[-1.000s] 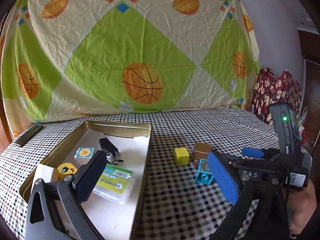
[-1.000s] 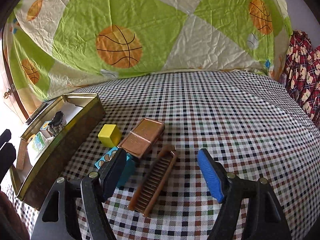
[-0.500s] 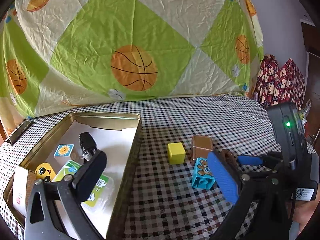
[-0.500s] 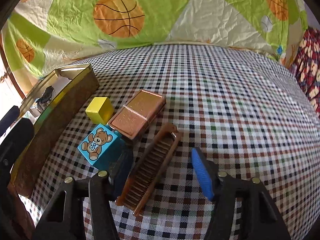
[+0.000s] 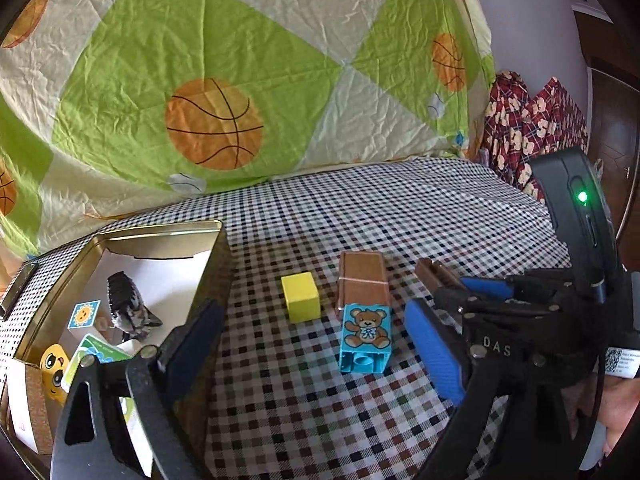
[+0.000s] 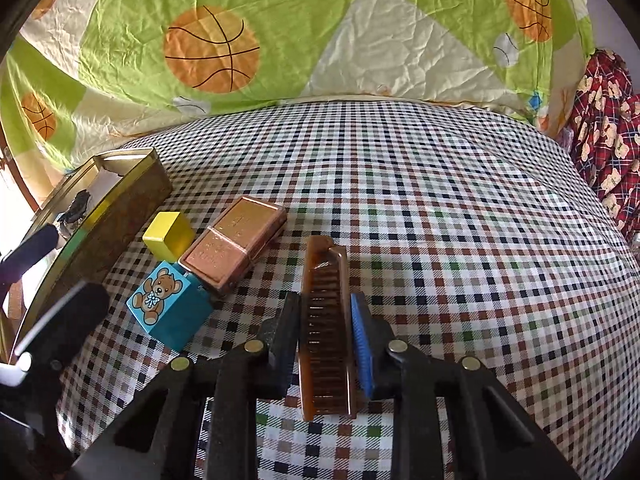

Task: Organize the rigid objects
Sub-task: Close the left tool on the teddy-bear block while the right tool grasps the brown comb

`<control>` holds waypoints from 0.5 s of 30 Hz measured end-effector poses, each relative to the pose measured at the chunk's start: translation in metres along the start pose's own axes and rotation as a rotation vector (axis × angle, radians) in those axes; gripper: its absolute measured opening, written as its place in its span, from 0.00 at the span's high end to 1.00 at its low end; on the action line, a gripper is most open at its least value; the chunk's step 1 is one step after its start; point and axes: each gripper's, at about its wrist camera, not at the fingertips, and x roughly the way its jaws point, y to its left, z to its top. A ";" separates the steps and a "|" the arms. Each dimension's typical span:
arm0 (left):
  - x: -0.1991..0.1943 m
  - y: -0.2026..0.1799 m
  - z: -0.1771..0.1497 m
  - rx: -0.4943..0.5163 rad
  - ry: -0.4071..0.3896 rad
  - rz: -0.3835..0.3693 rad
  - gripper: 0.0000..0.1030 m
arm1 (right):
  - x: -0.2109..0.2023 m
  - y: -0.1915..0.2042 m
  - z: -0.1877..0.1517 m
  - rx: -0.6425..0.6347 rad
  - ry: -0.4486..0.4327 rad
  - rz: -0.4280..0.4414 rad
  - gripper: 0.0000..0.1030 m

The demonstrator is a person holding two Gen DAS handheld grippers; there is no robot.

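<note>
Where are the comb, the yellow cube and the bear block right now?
comb (image 6: 325,332): right wrist view, on its teeth.
yellow cube (image 5: 301,301): left wrist view, front face.
bear block (image 5: 366,327): left wrist view, on the bear picture.

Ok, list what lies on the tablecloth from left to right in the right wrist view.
Tin → yellow cube → copper box → comb, held in the right gripper.

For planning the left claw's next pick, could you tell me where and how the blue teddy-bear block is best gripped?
Grip the blue teddy-bear block across its two flat side faces, coming from above and the near side. It lies on its side, its stud end toward the left claw; its far end touches the copper box, so that end is blocked.
</note>
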 end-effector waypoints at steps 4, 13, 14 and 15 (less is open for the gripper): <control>0.013 -0.011 0.001 0.048 0.070 -0.033 0.26 | 0.000 -0.003 0.000 0.012 0.001 0.001 0.73; 0.039 -0.013 0.000 0.039 0.195 -0.096 0.56 | 0.001 -0.004 0.001 0.017 0.010 0.016 0.73; 0.041 -0.013 0.000 0.040 0.207 -0.104 0.66 | 0.002 -0.004 0.001 0.016 0.015 0.020 0.73; 0.043 -0.014 0.000 0.042 0.216 -0.110 0.70 | 0.003 -0.004 0.001 0.016 0.020 0.024 0.73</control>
